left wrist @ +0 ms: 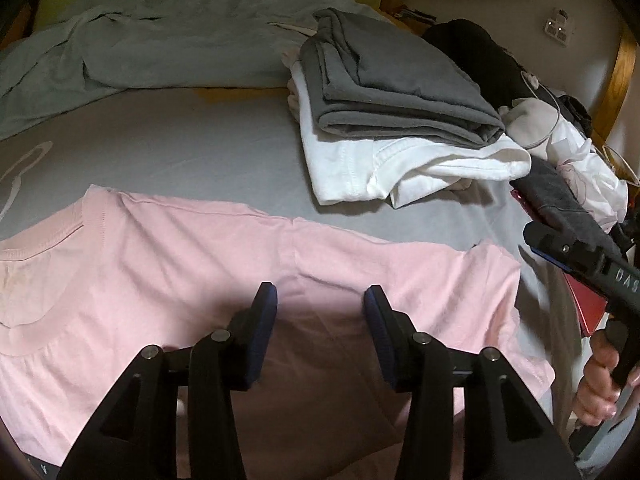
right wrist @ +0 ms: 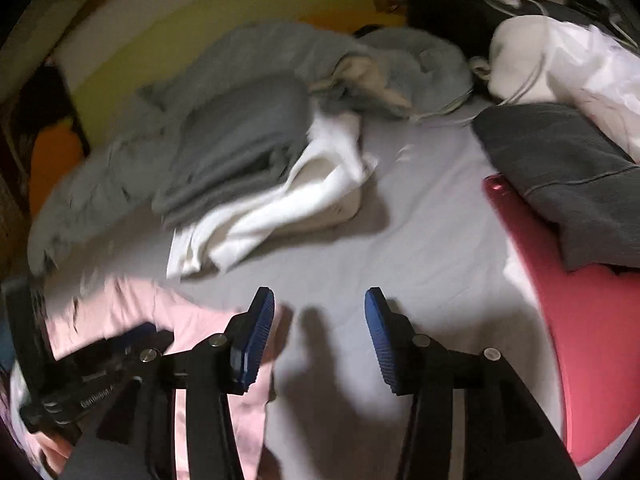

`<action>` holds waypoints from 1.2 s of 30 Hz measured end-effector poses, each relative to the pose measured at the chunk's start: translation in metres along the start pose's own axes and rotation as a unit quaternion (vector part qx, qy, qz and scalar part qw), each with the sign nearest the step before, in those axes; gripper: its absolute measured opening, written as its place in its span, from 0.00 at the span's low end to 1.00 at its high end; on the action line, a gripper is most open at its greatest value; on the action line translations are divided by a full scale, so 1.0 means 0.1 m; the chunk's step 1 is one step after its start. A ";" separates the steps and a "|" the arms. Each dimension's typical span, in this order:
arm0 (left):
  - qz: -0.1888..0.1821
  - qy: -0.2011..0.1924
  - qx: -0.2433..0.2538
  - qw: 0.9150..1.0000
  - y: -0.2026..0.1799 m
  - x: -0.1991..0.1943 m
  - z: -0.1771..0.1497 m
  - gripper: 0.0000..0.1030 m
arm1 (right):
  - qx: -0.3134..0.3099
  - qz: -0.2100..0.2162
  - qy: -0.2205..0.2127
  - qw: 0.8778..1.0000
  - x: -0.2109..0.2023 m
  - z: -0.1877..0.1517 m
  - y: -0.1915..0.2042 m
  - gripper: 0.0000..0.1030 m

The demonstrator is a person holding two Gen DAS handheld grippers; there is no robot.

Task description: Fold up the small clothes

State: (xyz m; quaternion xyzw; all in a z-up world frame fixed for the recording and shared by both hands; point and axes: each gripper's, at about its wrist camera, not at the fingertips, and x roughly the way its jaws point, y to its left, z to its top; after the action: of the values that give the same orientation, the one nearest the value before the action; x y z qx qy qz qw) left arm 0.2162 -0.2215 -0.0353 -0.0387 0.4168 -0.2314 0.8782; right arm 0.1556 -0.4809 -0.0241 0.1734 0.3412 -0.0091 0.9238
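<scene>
Grey bedsheet covers the bed before you, with a pink T-shirt spread flat across its near side. Your left gripper hangs over the shirt, jaws apart, nothing between them. Your right gripper also stands parted and empty, over bare sheet just beside the shirt's edge. Beyond lies a folded stack, a grey garment on a white one.

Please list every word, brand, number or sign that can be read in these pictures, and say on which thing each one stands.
"DAS": white letters on the black body of the right gripper, cut off at the edge of the left wrist view.
White lettering on the left gripper's body in the right wrist view: too blurred to read.
The pink shirt and the folded clothes show no text.
</scene>
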 end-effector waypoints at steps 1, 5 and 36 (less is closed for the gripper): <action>0.004 0.000 0.005 1.000 -0.03 0.00 0.00 0.47 | 0.013 0.027 0.014 0.999 0.05 0.01 -0.05 0.47; 0.008 0.003 0.017 1.000 -0.08 0.01 -0.01 0.52 | 0.036 0.106 0.091 0.990 0.41 0.02 -0.04 0.47; 0.014 0.045 -0.012 0.999 0.30 0.34 0.60 0.03 | 0.017 0.138 0.061 0.988 -0.52 -0.74 -0.01 0.56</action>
State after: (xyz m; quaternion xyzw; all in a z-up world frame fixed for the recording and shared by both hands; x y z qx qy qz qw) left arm 0.2911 -0.2177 -0.0284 -0.0332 0.4592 -0.2150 0.8613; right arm 0.0690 -0.4627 -0.0434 0.2347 0.3699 0.1229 0.8905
